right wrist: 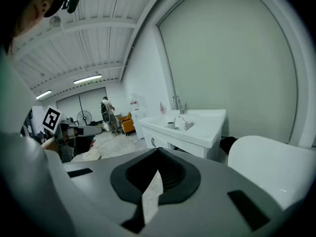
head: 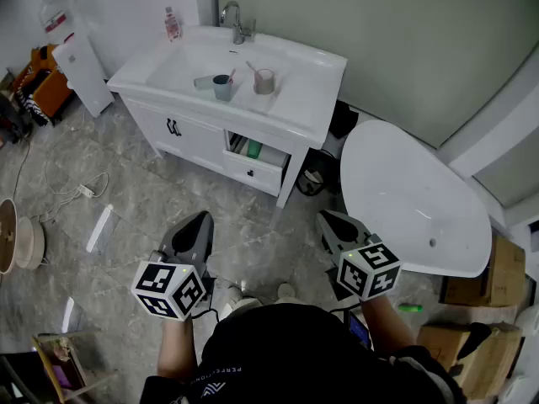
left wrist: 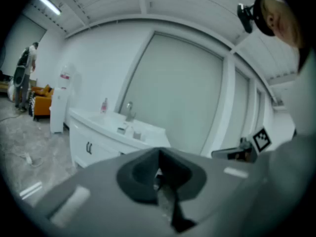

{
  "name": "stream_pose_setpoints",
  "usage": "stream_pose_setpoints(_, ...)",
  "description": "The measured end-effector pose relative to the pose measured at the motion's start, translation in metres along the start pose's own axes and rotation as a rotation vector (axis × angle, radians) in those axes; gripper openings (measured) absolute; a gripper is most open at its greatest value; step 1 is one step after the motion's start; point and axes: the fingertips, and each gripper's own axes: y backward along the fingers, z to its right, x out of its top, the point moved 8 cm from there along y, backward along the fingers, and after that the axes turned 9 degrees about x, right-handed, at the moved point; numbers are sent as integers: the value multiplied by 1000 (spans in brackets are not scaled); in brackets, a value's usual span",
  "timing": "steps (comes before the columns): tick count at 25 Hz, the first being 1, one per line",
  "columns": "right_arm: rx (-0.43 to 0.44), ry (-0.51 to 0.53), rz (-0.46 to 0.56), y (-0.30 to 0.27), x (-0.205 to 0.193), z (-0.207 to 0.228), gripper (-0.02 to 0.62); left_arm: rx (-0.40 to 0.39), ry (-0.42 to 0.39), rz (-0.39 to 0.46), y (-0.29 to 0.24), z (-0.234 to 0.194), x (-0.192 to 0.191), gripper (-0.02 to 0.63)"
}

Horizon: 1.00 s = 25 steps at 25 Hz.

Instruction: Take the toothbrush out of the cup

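one blue cup (head: 222, 87) on sink (head: 312, 66); toothbrush (head: 232, 75) tiny, apparently inside.

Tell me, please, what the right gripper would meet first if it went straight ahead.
Probably the front of the white sink cabinet. The right gripper, shut and empty, aims at it from some way off, with the white bathtub off to its right; depth is hard to judge.
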Motion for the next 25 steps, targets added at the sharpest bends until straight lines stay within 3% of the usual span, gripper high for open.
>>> stream_pose_setpoints(12,7,36,-6,-52,11,-41,-8,19,-14,19,18,-57,9,0)
stream_pose_setpoints(25,11,55,-6,-102,13,-89,-8,-38,-16,11,36,-108,10,0)
